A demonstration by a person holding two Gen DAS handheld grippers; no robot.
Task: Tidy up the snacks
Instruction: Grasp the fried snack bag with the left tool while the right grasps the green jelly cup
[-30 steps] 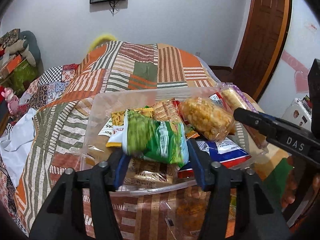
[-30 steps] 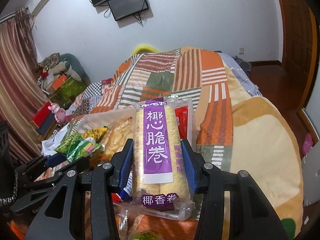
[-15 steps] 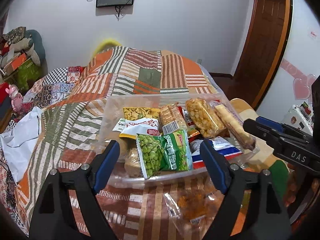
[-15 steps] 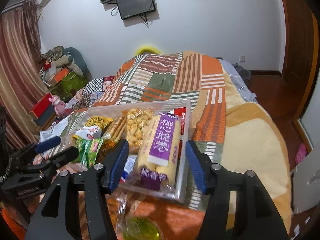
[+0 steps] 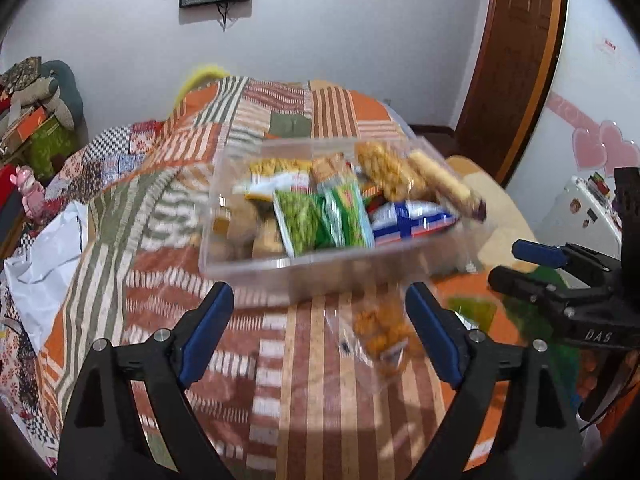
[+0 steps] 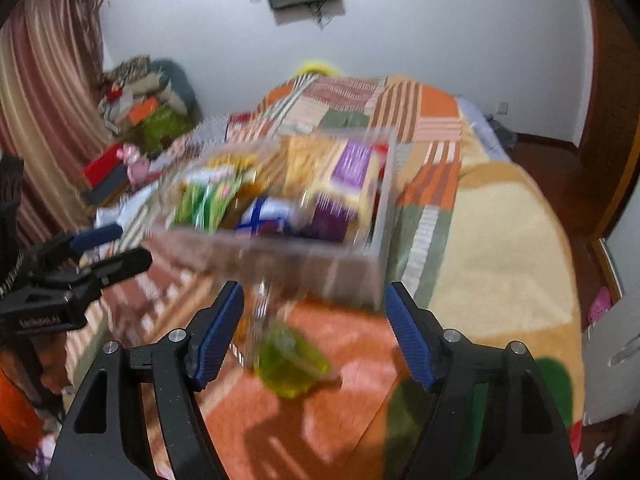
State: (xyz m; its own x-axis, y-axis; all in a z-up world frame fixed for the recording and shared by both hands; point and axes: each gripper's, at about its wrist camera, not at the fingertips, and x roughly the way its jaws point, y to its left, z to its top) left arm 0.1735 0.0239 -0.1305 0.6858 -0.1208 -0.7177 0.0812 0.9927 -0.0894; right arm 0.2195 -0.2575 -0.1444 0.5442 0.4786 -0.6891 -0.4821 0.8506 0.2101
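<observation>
A clear plastic bin point(image 5: 256, 270) sits on the patchwork bed and holds several snack packs, among them a green pea bag point(image 5: 304, 222), a blue and white bag point(image 5: 412, 220) and a purple-labelled roll pack point(image 6: 348, 176). My left gripper point(image 5: 320, 332) is open and empty in front of the bin. A clear bag of orange snacks point(image 5: 380, 334) lies on the bed between its fingers. My right gripper point(image 6: 314, 332) is open and empty. A clear bag of green snacks point(image 6: 290, 364) lies on the bed between its fingers. The bin also shows in the right wrist view point(image 6: 380, 240), blurred.
The bed's quilt point(image 5: 168, 248) spreads left of the bin, with a white cloth point(image 5: 44, 256) at its left edge. A yellow blanket point(image 6: 500, 248) covers the bed's right side. A wooden door point(image 5: 516, 52) stands at the back right. Boxes and toys point(image 6: 140, 116) pile up at the left wall.
Both grippers opened, let go of the green pea bag and the purple roll pack into the bin, and pulled back toward me. Two loose bags on the bed came into view.
</observation>
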